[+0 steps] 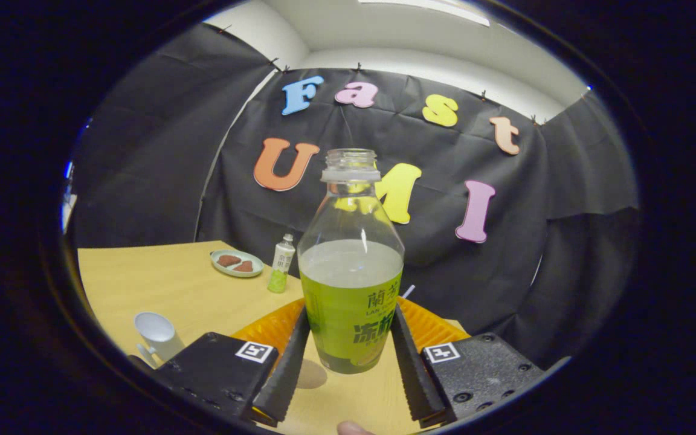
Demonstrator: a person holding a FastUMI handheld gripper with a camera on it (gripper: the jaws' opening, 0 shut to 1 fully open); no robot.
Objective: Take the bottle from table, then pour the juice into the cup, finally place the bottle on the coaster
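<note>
Step in hand, as I read it: bottle (pixel 351 266) picked up off the table (pixel 173 290), carry to the cup (pixel 156 333) comes next. The bottle's base looks to hang clear of the tabletop, with a shadow patch below it to the left, so I judge it lifted, not resting.

Jaws: clamped on the bottle. Both fingers (pixel 290 362) press its lower body at the green label, one per side. Gripper (pixel 348 356) centred on it. Bottle upright, cap off, neck open, juice filling roughly the lower half.

Bottle sits dead between the jaws, neck pointing 12 o'clock.

Cup: white, on the table at about 9 o'clock from the jaws, near the left finger block, open mouth showing.

Orange ribbed thing (pixel 426 323) just behind the bottle is probably the coaster; can't confirm.

Farther out around 11 o'clock: small plate (pixel 237 263) and a small bottle (pixel 281 264).

Next move calls for: swing left over the cup, then tilt slowly. Open neck, so spill risk if rushed.
</note>
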